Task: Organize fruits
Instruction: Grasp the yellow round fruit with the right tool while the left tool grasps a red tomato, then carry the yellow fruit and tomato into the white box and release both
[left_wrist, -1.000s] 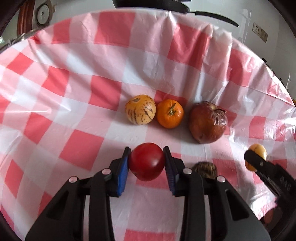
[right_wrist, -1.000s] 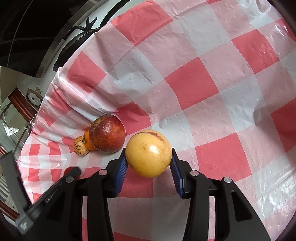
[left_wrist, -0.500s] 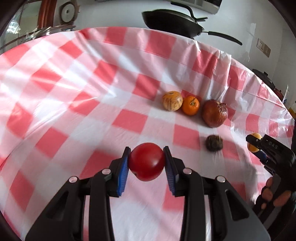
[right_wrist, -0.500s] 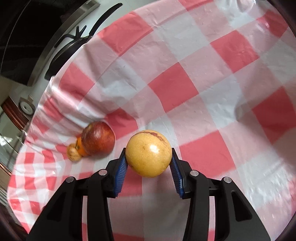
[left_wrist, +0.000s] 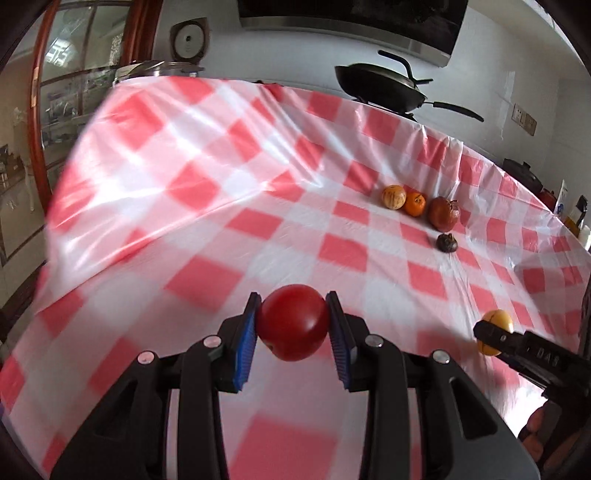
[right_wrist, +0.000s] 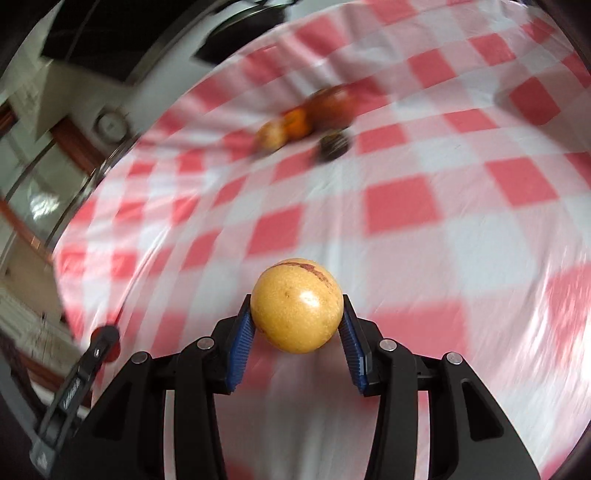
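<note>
My left gripper (left_wrist: 292, 325) is shut on a red tomato (left_wrist: 293, 322), held above the red-and-white checked tablecloth (left_wrist: 207, 221). A round yellow fruit (right_wrist: 296, 305) with a brown scar sits clamped in my right gripper (right_wrist: 296, 314); it also shows at the right edge of the left wrist view as the yellow fruit (left_wrist: 496, 326). Far back on the cloth lie a striped yellow melon (left_wrist: 393, 196), an orange (left_wrist: 415, 204), a wrinkled dark red fruit (left_wrist: 444, 217) and a small dark fruit (left_wrist: 447, 243). The same group (right_wrist: 306, 118) is blurred in the right wrist view.
A black wok (left_wrist: 380, 86) with a long handle stands on the counter behind the table. A rice cooker (left_wrist: 188, 40) and a metal lid (left_wrist: 155, 68) sit at the back left. The cloth's left edge (left_wrist: 66, 173) drops off beside a glass-fronted cabinet (left_wrist: 55, 74).
Both grippers have pulled back from the fruit group, each still holding its fruit. The group now looks far smaller and more of the kitchen shows behind the table.
</note>
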